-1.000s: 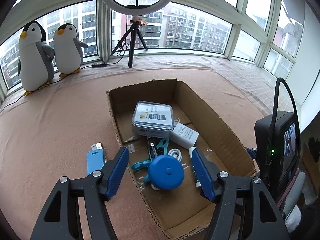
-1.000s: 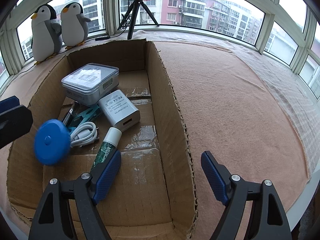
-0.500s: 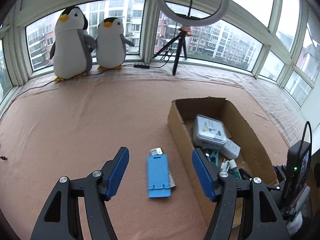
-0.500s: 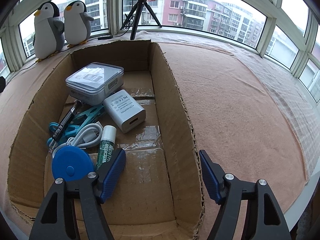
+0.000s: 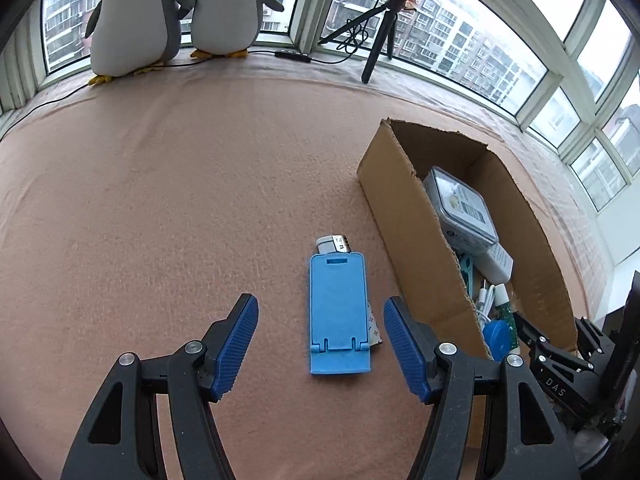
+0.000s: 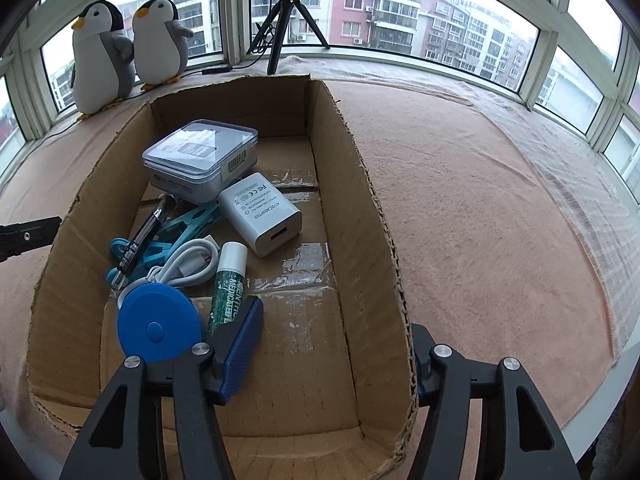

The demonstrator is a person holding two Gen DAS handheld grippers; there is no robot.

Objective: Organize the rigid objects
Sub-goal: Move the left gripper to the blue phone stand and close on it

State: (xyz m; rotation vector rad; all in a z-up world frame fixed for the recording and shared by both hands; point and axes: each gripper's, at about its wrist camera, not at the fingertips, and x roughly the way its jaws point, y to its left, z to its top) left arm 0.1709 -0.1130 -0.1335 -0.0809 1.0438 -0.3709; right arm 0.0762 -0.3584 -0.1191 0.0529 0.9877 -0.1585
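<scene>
A blue phone stand [image 5: 338, 312] lies flat on the brown cloth, on top of a lighter [image 5: 334, 244] whose metal end sticks out beyond it. My left gripper [image 5: 320, 340] is open and empty, its fingers either side of the stand's near end. The cardboard box [image 6: 360, 200] holds a blue round tape measure [image 6: 160, 328], a green tube [image 6: 228, 292], a white adapter [image 6: 260, 214], a white cable [image 6: 188, 262], teal clips, a pen and a grey tin [image 6: 200, 156]. My right gripper [image 6: 336, 352] is open and empty, straddling the box's right wall.
Two plush penguins [image 5: 172, 12] and a ring-light tripod [image 5: 380, 28] stand at the window ledge. The box [image 5: 404, 208] stands right of the phone stand. The table edge [image 6: 616, 368] runs close on the right.
My left gripper left the box after letting go of the blue tape measure, and moved left and down over the blue phone stand. The right gripper edged forward at the box wall.
</scene>
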